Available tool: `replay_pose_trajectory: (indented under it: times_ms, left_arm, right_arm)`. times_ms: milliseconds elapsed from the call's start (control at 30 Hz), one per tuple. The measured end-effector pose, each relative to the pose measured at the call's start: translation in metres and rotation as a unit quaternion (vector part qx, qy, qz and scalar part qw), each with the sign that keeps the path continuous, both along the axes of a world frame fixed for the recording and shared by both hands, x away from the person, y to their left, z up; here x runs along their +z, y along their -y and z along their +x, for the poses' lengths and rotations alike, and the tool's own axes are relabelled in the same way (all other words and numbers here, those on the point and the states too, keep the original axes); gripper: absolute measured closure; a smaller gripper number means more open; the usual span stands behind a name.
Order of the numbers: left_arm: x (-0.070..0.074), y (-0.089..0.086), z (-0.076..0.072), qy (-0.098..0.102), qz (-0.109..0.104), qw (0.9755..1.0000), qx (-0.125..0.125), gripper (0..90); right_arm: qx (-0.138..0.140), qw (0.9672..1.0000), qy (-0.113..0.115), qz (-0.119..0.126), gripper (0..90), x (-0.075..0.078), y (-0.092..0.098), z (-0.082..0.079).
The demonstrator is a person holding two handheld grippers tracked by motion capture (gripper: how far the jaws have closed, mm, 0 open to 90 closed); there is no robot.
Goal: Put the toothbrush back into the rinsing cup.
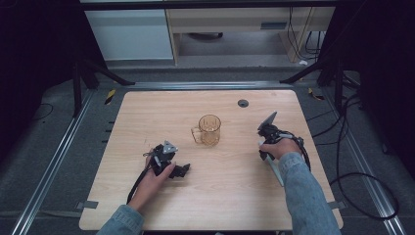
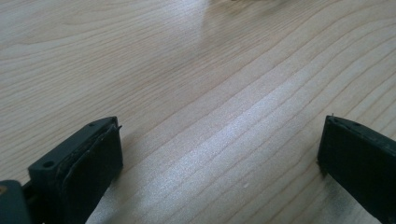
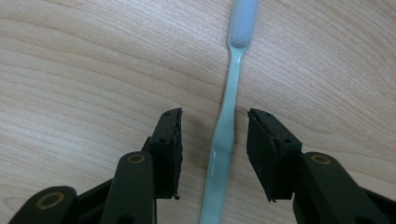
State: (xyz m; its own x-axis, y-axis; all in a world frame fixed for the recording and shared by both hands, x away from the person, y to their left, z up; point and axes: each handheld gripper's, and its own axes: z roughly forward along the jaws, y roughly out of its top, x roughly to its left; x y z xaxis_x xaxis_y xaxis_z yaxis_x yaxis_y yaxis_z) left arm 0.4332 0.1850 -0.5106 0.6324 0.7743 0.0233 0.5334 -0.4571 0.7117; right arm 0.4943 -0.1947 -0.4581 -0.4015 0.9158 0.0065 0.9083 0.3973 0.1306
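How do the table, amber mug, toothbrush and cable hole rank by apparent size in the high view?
1. Table
2. Amber mug
3. Toothbrush, lying flat, partly hidden by the right hand, so its rank against the mug is unsure
4. Cable hole

You have an amber mug [image 1: 210,129] standing upright mid-table [image 1: 147,107]. Beyond it, near the far edge, sits a dark round grommet [image 1: 243,103].

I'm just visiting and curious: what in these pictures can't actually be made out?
- Toothbrush: both ends cut off by the right gripper view's edges; in the high view, partly behind the right hand.
- Amber mug: contents too small to tell, high view.
- Left gripper: jaw tips blurred, high view.
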Motion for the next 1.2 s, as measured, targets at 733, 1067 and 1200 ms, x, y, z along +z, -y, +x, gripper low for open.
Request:
replay_pose_trajectory:
  times_ms: [733, 1067, 1200]
  left_arm:
    - [0.0, 0.0001, 0.0, 0.0, 0.0, 1.0, 0.0, 0.0]
    - [0.0, 0.0001, 0.0001, 0.0, 0.0, 1.0, -0.001, 0.0]
    - [0.0, 0.0001, 0.0001, 0.0, 0.0, 1.0, -0.001, 0.0]
  right_arm:
    - [-0.017, 0.9998, -0.007, -0.003, 72.4, -0.005, 0.0047, 0.0074]
    - [-0.013, 0.9998, -0.014, -0.008, 77.5, -0.0081, 0.0053, 0.0075]
    - [-0.007, 0.9998, -0.015, -0.009, 79.5, -0.0085, 0.0047, 0.008]
